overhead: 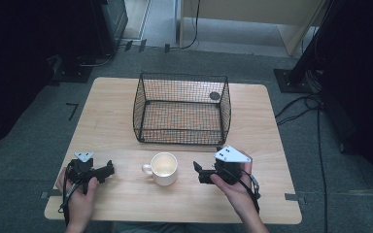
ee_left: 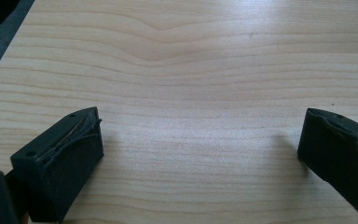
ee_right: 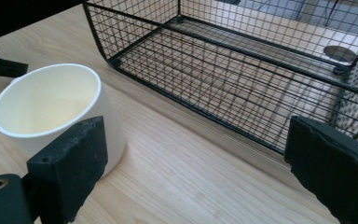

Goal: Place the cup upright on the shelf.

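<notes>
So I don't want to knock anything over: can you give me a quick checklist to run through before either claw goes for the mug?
1. Mug upright on the table: ok.
2. Mug free of both claws: ok, nothing grips it.
3. Right claw open: ok, jaws wide apart, the mug beside one jaw rather than between them.
4. Left claw open: ok, bare wood between its jaws.
5. Wire basket upright, with room inside: ok.
6. Mug handle reachable: its handle points toward the left claw; whether the right claw could grip it, cannot tell.
</notes>
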Motion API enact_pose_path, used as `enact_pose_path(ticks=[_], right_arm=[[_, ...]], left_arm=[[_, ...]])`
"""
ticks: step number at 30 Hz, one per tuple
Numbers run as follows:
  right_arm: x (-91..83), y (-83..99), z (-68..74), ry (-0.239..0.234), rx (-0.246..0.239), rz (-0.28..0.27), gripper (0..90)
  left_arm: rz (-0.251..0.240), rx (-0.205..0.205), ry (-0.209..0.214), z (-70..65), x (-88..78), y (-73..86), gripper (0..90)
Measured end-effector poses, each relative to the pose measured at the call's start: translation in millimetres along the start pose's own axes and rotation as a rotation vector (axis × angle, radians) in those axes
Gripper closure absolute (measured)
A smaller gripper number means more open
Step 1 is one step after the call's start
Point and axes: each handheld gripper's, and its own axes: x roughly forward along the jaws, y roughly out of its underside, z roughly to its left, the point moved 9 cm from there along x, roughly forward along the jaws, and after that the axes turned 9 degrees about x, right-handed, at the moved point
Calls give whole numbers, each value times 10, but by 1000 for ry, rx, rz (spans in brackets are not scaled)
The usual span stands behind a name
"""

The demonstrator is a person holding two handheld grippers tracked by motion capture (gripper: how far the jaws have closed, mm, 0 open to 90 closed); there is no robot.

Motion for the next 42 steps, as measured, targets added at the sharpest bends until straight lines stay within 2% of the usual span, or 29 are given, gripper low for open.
enact_pose_path(ticks=[8,17,27,33,42], right_arm=[[82,-1,159,-31,-13,5,56],[168,7,404,-100,-25,25,56],[256,5,630,-148,-43,40,55],[365,36,774,-185,-56,65,23],[518,78,915,-194,-89,94,13]], left_arm=[[0,0,0,0,0,0,1],[0,0,0,0,-1,0,1],[1,0,0,0,-1,0,1],[0,0,0,0,0,0,1],[0,0,0,0,-1,0,1]])
